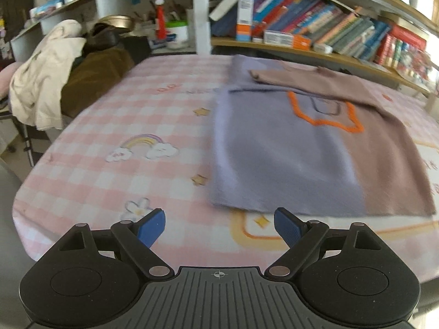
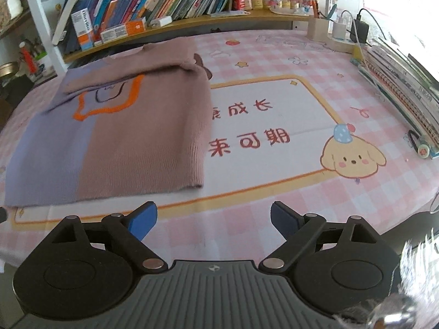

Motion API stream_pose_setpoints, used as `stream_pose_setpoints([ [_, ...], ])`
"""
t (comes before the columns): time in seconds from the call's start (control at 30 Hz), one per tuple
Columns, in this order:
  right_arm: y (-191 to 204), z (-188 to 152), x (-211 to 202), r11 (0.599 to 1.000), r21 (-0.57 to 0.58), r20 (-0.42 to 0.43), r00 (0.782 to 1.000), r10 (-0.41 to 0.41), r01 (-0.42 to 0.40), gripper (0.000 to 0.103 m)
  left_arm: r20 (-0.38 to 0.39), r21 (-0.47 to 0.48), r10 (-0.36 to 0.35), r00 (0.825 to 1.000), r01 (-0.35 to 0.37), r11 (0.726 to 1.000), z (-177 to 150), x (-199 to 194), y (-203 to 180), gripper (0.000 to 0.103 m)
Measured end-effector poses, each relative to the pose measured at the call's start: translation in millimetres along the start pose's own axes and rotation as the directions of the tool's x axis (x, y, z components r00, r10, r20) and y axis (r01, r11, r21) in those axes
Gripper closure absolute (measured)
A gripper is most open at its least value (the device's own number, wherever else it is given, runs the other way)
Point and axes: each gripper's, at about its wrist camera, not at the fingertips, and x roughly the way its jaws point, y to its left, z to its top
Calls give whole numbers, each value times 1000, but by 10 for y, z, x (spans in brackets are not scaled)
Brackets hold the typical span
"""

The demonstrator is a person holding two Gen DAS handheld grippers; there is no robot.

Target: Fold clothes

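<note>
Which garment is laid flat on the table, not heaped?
The purple-and-brown sweater with the orange outline lies flat, sleeves folded in. The cream garment and dark brown one sit heaped at the far left.

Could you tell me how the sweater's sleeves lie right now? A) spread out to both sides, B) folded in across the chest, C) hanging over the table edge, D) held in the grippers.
B: both sleeves lie folded across the upper chest of the sweater, above the orange outline; the grippers hold nothing.
</note>
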Motion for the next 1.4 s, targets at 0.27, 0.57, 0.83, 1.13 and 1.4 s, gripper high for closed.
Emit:
stream_pose_setpoints([
  [0.27,-11,121,191,993,105,-50,997,67,-61,14,-9,-81,-94,995,93,992,104,150,247,16],
  [0.57,12,222,306,980,178,-59,993,101,-89,52,-49,-126,-137,989,130,983,234,440,350,53],
  [0.83,21,347,429,980,183,-55,995,87,-76,77,-62,-117,-125,990,117,986,389,673,385,70],
  [1.13,11,420,420,899,302,31,946,322,-316,93,8,-60,-271,962,271,961,562,595,174,96],
  [1.4,-51,382,545,902,362,-33,964,264,-234,76,-93,-160,-260,961,244,957,544,791,309,75],
])
